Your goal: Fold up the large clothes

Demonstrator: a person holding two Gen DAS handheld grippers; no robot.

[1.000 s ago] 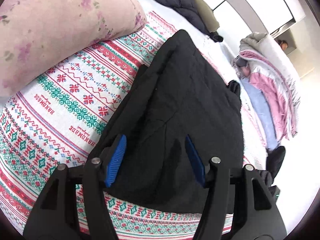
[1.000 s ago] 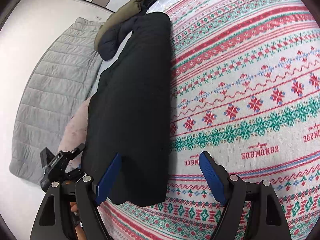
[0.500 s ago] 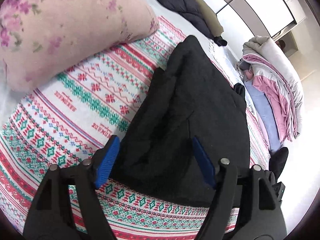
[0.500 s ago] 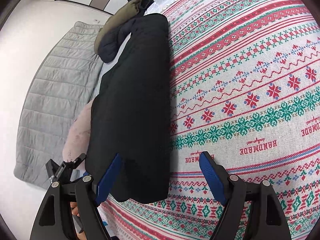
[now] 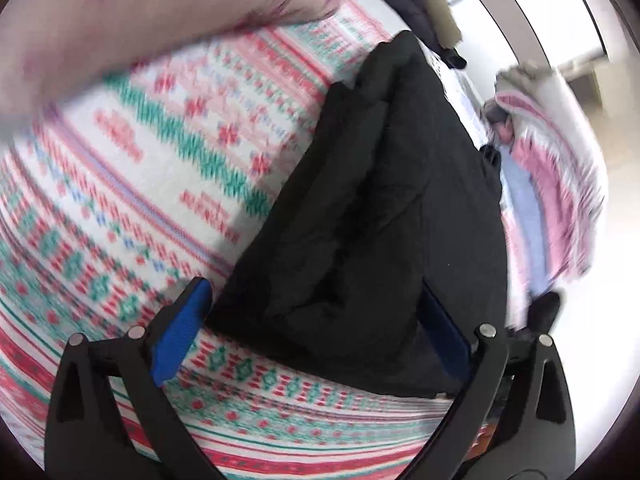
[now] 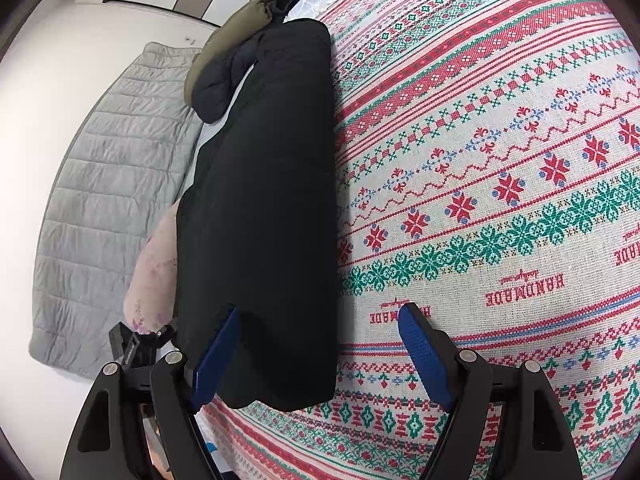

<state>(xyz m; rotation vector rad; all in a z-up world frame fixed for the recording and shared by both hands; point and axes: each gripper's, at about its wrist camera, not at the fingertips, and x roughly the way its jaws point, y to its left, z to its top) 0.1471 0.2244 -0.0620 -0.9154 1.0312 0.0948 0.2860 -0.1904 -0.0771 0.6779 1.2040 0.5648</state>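
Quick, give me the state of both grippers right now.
Left gripper: open, holding nothing; the black coat lies between its fingers.
Right gripper: open, holding nothing, over the coat's near end.

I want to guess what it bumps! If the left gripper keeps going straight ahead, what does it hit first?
Most likely the folded black coat. The open left gripper points right at its near edge, which lies on the patterned blanket. The picture is blurry, so the gap is hard to judge.
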